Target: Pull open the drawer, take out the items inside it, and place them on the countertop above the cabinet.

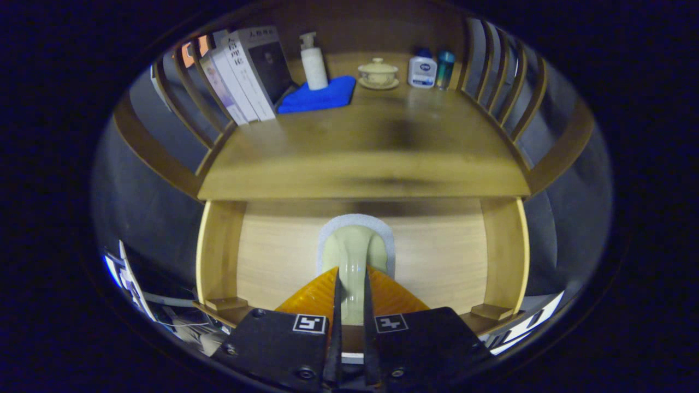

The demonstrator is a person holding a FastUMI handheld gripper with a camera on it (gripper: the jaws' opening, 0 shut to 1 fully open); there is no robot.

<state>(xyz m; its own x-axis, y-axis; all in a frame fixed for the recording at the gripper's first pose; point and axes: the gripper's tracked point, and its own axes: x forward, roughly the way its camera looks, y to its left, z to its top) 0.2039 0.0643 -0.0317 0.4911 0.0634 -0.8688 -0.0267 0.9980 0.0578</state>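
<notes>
A: Two jaws, nearly together, with the drawer's handle (354,256) pinched in the narrow gap between them. Both press its sides, so I read the gripper (349,305) as clamped on it.

B: Why hold it there?

A: The handle is the only purchase on the drawer (437,256). It's a smooth, pale, arched piece, probably ceramic or plastic, seated on a grey rounded backplate (327,232). The drawer front is light bamboo-like wood with fine horizontal grain, set flush between two upright posts. I judge it not yet pulled; nothing inside shows.

B: And the counter?

A: Directly above the drawer, a broad wooden counter (360,158) with slatted rails on both sides. At the left rear, books (243,76) lean against the rail, likely to stand without a bookend. Next to them a blue cloth (319,95) lies folded, soft-looking, with a white pump bottle (314,63) standing on its back edge. Further right, a lidded cup (378,72) on its saucer, then a squat white bottle (422,70) touching a slim teal one (445,68).

B: So room to unload?

A: Everything sits along the back, so the front of the counter is open for the items.
</notes>
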